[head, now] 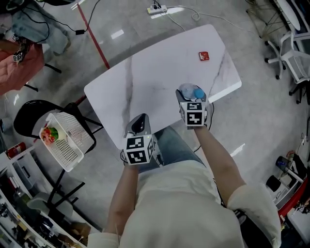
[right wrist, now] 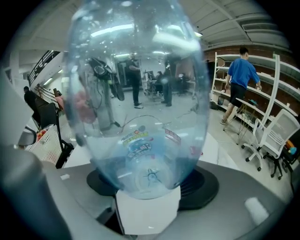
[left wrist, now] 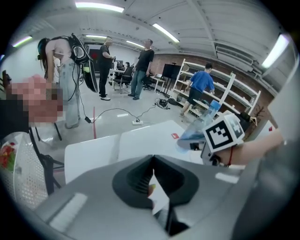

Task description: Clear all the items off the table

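Observation:
A clear plastic bottle (head: pixel 186 90) with a blue cap is held above the near right part of the white marble table (head: pixel 160 77), with my right gripper (head: pixel 193 100) shut on it. In the right gripper view the bottle (right wrist: pixel 140 117) fills the picture, its base between the dark pads (right wrist: pixel 202 185). My left gripper (head: pixel 139 125) hovers over the table's near edge; its jaws (left wrist: pixel 152 161) meet at the tips and nothing shows between them. A small red packet (head: pixel 204 56) lies flat at the table's far right. The left gripper view also shows the bottle (left wrist: pixel 199 129) and the packet (left wrist: pixel 175 136).
A white plastic basket (head: pixel 72 145) with colourful items sits on a black chair left of the table. A power strip (head: pixel 157 8) and cables lie on the floor beyond. White office chairs (head: pixel 295 53) stand at the right. Several people stand in the room behind.

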The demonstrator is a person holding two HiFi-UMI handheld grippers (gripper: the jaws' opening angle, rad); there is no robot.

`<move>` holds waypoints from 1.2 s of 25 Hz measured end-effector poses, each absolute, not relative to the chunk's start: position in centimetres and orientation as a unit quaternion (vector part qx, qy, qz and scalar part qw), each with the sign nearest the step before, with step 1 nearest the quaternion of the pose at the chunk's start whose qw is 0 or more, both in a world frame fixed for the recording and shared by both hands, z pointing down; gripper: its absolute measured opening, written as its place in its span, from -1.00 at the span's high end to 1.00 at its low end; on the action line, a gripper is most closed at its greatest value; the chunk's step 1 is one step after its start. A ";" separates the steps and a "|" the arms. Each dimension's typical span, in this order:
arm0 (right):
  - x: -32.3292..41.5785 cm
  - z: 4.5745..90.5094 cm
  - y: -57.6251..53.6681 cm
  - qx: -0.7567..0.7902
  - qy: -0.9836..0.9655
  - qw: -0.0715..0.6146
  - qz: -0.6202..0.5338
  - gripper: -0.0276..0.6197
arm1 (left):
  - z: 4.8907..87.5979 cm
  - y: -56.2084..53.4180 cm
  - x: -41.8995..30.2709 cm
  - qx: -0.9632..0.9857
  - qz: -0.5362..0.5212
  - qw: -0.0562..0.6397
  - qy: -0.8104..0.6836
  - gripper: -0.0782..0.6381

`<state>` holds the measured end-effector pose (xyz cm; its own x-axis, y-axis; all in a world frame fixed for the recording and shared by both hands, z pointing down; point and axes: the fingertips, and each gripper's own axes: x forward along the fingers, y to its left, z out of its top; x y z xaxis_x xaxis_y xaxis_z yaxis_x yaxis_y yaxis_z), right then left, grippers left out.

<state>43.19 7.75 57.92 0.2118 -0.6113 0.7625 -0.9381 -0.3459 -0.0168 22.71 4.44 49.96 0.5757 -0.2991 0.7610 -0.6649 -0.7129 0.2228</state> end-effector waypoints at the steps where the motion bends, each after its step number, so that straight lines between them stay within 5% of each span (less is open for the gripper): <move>1: 42.7 57.3 7.8 0.741 -0.526 0.235 0.347 -0.12 | 49.6 4.4 22.3 0.851 0.361 0.252 -0.286 0.76; 30: 24.0 45.9 1.2 0.669 -0.643 0.273 0.254 -0.12 | 43.3 -0.8 4.3 0.840 0.282 0.253 -0.388 0.76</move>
<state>23.99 1.19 45.86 0.0441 -0.7214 0.6911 -0.9990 -0.0243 0.0384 4.27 -0.77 43.30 0.5391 -0.5090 0.6710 -0.7951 -0.5704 0.2061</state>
